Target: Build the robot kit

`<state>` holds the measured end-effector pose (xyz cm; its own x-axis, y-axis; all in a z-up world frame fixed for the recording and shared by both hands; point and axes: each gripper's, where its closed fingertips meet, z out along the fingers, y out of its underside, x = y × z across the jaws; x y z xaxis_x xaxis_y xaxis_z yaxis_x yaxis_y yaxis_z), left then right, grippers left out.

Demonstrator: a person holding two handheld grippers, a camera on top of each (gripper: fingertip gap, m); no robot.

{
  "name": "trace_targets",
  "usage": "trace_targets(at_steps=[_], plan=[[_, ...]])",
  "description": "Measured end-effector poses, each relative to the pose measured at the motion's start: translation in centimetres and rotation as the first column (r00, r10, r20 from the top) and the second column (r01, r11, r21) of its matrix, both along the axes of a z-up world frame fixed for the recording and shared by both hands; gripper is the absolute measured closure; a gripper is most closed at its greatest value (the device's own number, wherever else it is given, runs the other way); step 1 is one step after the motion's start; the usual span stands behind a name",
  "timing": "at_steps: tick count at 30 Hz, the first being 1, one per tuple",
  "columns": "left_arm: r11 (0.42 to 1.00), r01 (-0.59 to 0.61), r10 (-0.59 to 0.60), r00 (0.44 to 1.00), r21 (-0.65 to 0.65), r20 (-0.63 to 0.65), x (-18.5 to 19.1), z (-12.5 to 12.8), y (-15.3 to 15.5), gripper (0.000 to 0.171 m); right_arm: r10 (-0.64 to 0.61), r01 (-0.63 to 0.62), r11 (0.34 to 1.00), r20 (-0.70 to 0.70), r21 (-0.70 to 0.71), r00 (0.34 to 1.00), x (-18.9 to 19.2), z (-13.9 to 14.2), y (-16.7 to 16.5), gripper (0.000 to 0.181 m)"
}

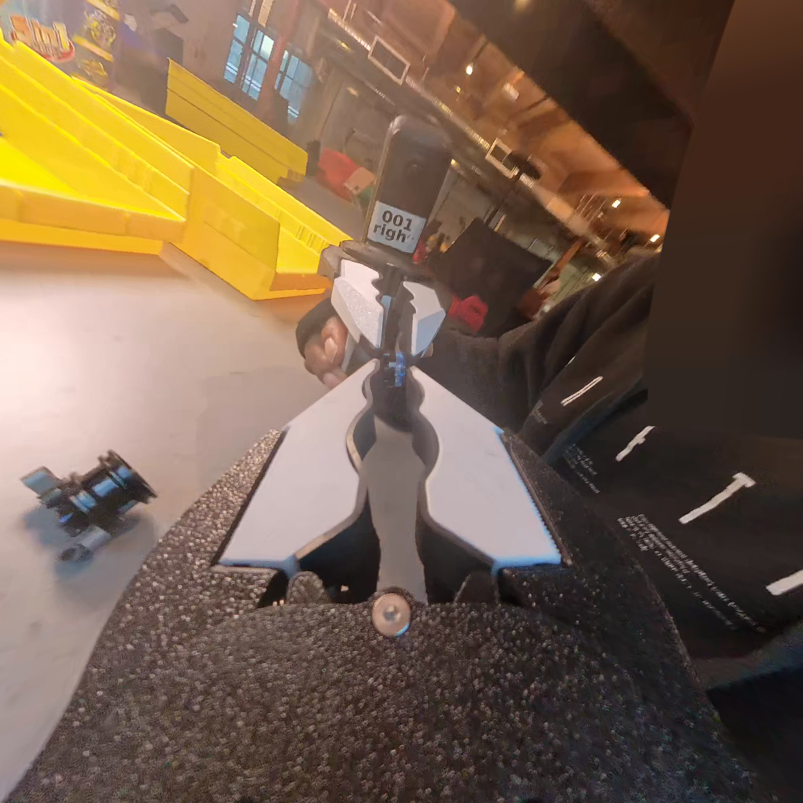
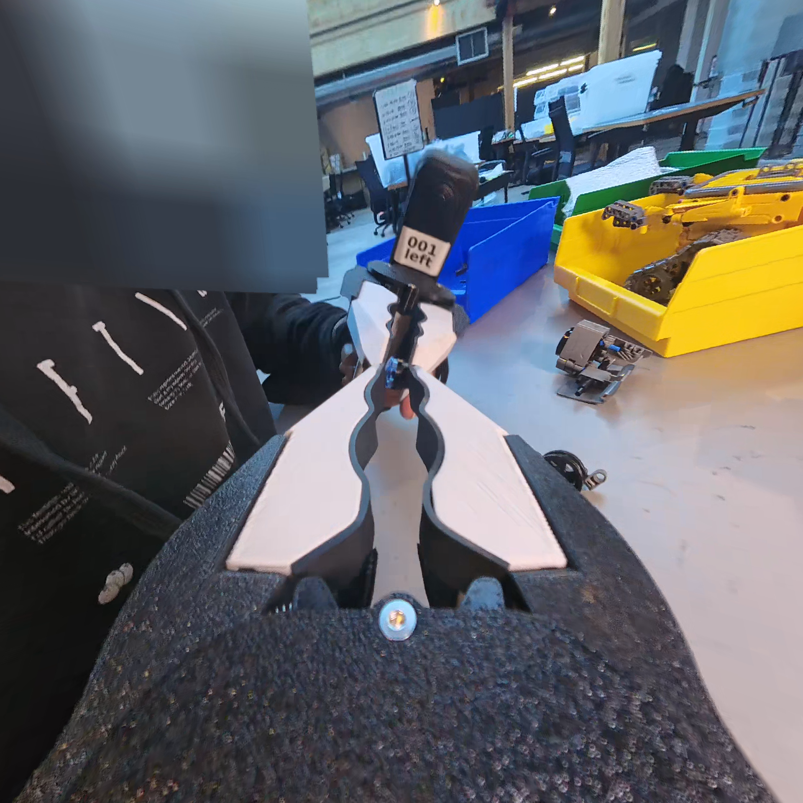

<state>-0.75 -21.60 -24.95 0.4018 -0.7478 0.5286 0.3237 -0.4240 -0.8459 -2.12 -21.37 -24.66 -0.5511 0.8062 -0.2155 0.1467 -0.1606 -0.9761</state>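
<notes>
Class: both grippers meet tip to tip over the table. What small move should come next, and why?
Probably a slow, straight pull apart. The left gripper and right gripper both look closed on one small black and blue piece held between them above the grey table. That is a guess: the piece is tiny and partly hidden, so its joint is unclear.

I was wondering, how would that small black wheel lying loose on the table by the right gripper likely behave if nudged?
The black wheel looks round and small, so it may roll or skid across the smooth grey table. It seems light, probably plastic. The grey piece attached beside it might drag and make it curve or tip.
</notes>
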Motion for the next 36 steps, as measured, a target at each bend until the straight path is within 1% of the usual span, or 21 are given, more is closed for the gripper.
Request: trace_targets(at_steps=[2,4,6,9,11,14,15,17,20,23,24,26,27,28,29,30,31,33,34,36], plan=[[0.998,0.033,-0.029,0.996,-0.055,0.079,0.0,0.0,0.3,0.163,-0.014,0.014,1.0,-0.019,0.003,1.0,-0.1,0.1,0.3,0.171],[0.996,0.052,-0.045,0.993,-0.067,0.112,0.0,0.0,0.5,0.164,-0.023,0.023,0.999,-0.034,0.022,0.999,-0.1,0.2,0.6,0.169],[0.996,0.058,-0.05,0.992,-0.063,0.113,0.2,0.1,0.5,0.164,-0.028,0.03,0.999,-0.036,0.036,0.999,0.0,0.2,0.8,0.167],[0.998,0.039,-0.034,0.995,-0.056,0.092,0.0,-0.2,0.7,0.164,-0.043,0.043,0.999,0.01,0.023,0.999,-0.2,-0.3,1.1,0.164],[1.0,0.023,-0.023,0.999,-0.018,0.035,0.1,-0.4,0.7,0.164,-0.017,0.018,1.0,0.043,-0.026,0.999,-0.1,-0.5,0.9,0.166],[0.997,0.003,0.005,0.995,0.073,-0.102,0.4,-0.6,0.4,0.165,0.059,-0.048,0.99,0.08,-0.13,0.995,0.3,-0.6,0.3,0.17],[0.994,-0.003,0.019,0.988,0.106,-0.152,0.4,-0.8,0.3,0.165,0.065,-0.054,0.989,0.079,-0.136,0.995,0.3,-0.6,0.3,0.171],[0.989,-0.008,0.041,0.973,0.148,-0.226,0.4,-1.1,0.2,0.165,0.045,-0.04,0.996,0.064,-0.078,0.997,0.3,-0.9,0.1,0.172],[0.983,-0.016,0.067,0.958,0.182,-0.279,0.1,-1.4,0.2,0.165,0.002,-0.003,0.999,0.036,0.047,0.999,0.2,-1.0,0.0,0.176],[0.981,-0.006,0.061,0.96,0.195,-0.274,0.1,-1.2,0.0,0.165,0.0,-0.001,0.998,0.02,0.065,1.0,0.2,-0.8,-0.1,0.176],[0.984,-0.01,0.057,0.963,0.176,-0.265,0.1,-1.3,0.2,0.165,-0.007,0.005,0.998,0.024,0.067,1.0,0.2,-0.9,0.0,0.175],[0.996,-0.007,0.025,0.98,0.089,-0.199,-0.2,-1.6,0.8,0.165,-0.04,0.038,0.996,0.029,0.081,0.999,-0.1,-1.4,0.7,0.174],[0.999,-0.002,0.007,0.99,0.036,-0.142,-0.3,-1.7,1.1,0.165,-0.06,0.058,0.993,0.012,0.104,0.998,-0.2,-1.4,1.0,0.174],[1.0,-0.001,-0.001,0.998,-0.022,-0.068,-0.6,-1.6,1.4,0.164,-0.075,0.077,0.987,-0.02,0.144,0.997,-0.1,-1.2,1.3,0.17],[0.997,0.004,-0.002,1.0,-0.077,0.017,-1.1,-1.4,1.7,0.165,-0.093,0.102,0.975,-0.05,0.197,0.994,0.0,-1.1,1.6,0.159],[0.991,0.025,-0.012,0.995,-0.133,0.101,-1.5,-1.2,1.9,0.165,-0.105,0.121,0.959,-0.075,0.257,0.992,0.1,-1.0,1.7,0.156],[0.981,0.045,-0.013,0.985,-0.189,0.17,-1.8,-1.3,2.1,0.164,-0.115,0.14,0.937,-0.097,0.319,0.989,0.2,-1.0,1.8,0.153],[0.956,0.087,-0.011,0.965,-0.281,0.262,-2.1,-1.9,2.4,0.164,-0.148,0.189,0.872,-0.125,0.451,0.981,-0.2,-1.4,1.9,0.152],[0.945,0.109,-0.014,0.957,-0.31,0.291,-2.1,-2.1,2.4,0.164,-0.156,0.197,0.837,-0.123,0.511,0.98,-0.4,-1.8,1.9,0.152],[0.927,0.136,-0.03,0.956,-0.35,0.292,-1.6,-2.7,2.3,0.164,-0.164,0.189,0.777,-0.097,0.6,0.982,-0.7,-3.0,1.9,0.152]])
